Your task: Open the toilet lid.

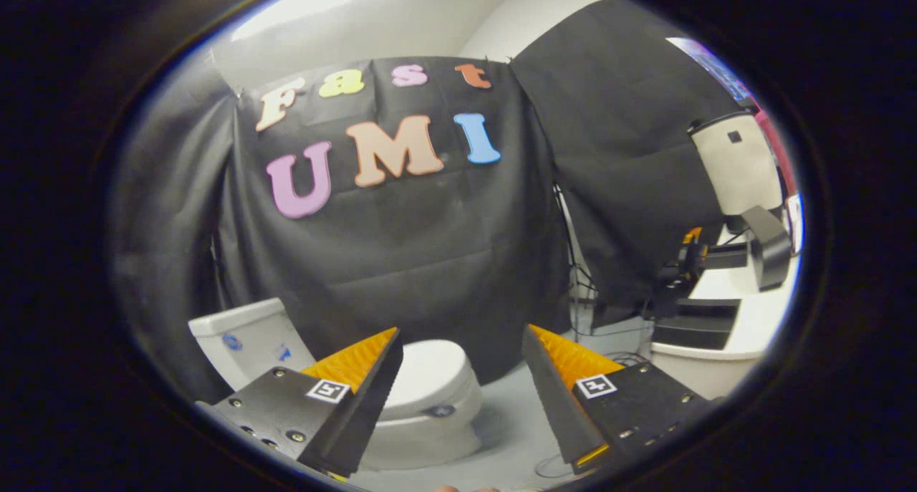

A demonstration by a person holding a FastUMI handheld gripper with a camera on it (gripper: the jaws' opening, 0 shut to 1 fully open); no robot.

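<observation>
Toilet lid (428,372) lies flat and closed on the bowl, low on the booth floor, just ahead of the hand-held gripper (458,367) and partly behind its left finger. Working left to right: the toilet's tank (240,338) stands behind the bowl against the black cloth wall, carrying small blue marks too small to make out. The gripper's fingers are spread wide with nothing between them and nothing touched; judged from this, the spread suits an approach, leaving room to take the lid's front edge. The floor (516,413) right of the bowl is pale. Further right, well apart from the toilet, a white worktop (745,313) carries dark equipment (763,245) and a light-coloured container (738,166), with cables hanging beside the cloth. The task appears not yet begun: the gripper sits above and short of the lid, so the next move calls for descending toward its rim.
</observation>
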